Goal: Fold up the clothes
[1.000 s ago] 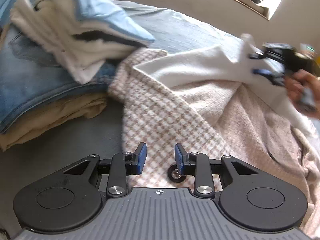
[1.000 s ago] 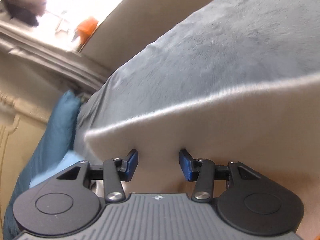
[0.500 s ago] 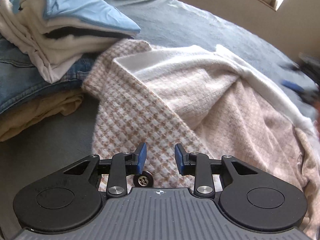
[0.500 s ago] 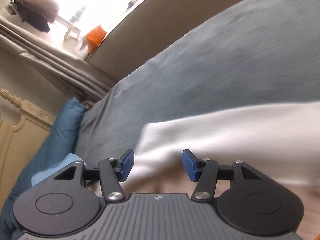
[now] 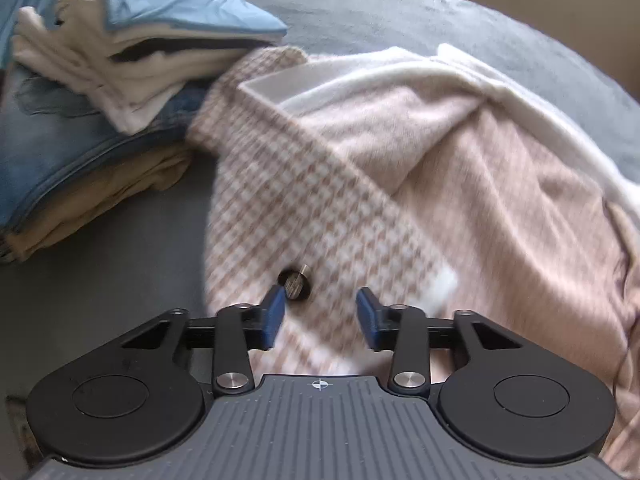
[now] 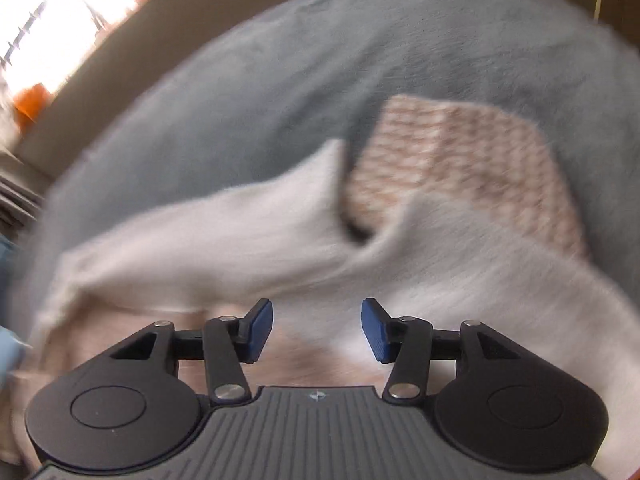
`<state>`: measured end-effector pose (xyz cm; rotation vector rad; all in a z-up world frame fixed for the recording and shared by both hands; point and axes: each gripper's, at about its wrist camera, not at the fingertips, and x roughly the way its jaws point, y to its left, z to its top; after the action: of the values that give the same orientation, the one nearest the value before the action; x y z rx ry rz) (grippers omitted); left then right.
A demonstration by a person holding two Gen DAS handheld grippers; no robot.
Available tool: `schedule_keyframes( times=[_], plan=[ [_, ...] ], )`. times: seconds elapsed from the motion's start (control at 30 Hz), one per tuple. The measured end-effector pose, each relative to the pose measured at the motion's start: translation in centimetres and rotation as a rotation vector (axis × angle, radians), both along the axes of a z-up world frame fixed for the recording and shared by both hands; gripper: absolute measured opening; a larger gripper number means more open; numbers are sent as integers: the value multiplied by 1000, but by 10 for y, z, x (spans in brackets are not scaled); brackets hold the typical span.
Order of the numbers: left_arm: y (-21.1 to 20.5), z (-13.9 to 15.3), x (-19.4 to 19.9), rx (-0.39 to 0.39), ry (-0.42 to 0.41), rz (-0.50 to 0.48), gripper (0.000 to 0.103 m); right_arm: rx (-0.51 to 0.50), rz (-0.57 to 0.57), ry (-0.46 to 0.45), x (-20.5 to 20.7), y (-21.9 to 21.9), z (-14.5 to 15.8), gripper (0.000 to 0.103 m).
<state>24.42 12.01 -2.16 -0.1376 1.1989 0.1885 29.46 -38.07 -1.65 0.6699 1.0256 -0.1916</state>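
Houndstooth jacket [image 5: 320,184] fills the centre and right of the left wrist frame, spread on the grey bed [image 5: 380,4]; its dark button [image 5: 295,283] sits just above the left gripper [image 5: 320,316], whose jaws gape empty. Folded pile [image 5: 100,80] lies upper left. Right gripper [image 6: 317,330] hovers agape over the jacket's pale lining [image 6: 224,232].

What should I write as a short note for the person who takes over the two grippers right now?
Left gripper: open, empty, over the checked coat, beside its dark button.
Right gripper: open, empty, above the coat's pale lining.
The coat lies spread and crumpled on the grey bed cover, one corner touching the stack of folded clothes.
Done: the stack.
Left: fold the coat; adding it to the stack seems the likely next step.
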Motion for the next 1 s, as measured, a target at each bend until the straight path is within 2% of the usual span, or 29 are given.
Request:
schedule_keyframes(
  times=[0.03,0.1,0.3,0.4,0.57,0.67,0.77,0.83,0.87,0.9,0.93,1.0],
  plan=[
    [-2,3,-8,3,3,1,60,37,26,-20,1,9,4,53],
    [-7,5,-22,10,9,-1,68,96,167,-38,2,38,7,54],
    [-35,-10,-27,112,35,-55,68,259,666,-73,7,135,11,56],
    [-38,-25,-24,140,17,-47,67,259,860,-118,-6,180,21,56],
    [-42,-51,-22,187,59,-100,67,253,936,-120,-27,216,18,56],
    [-45,-62,-20,268,75,-168,66,265,890,-83,-36,217,18,56],
    [-44,-70,-19,315,68,-265,64,245,833,-48,-42,216,19,56],
    [-35,-73,-20,324,66,-282,51,225,793,-31,-45,218,19,56],
    [-27,-73,-20,313,66,-261,48,218,772,-22,-47,220,19,56],
    [-19,-73,-20,302,66,-240,41,206,758,-13,-49,224,20,56],
    [-7,-72,-20,279,63,-193,29,190,749,-2,-51,230,20,56],
    [25,-62,-20,206,39,-58,16,158,731,20,-56,241,21,56]
  ],
)
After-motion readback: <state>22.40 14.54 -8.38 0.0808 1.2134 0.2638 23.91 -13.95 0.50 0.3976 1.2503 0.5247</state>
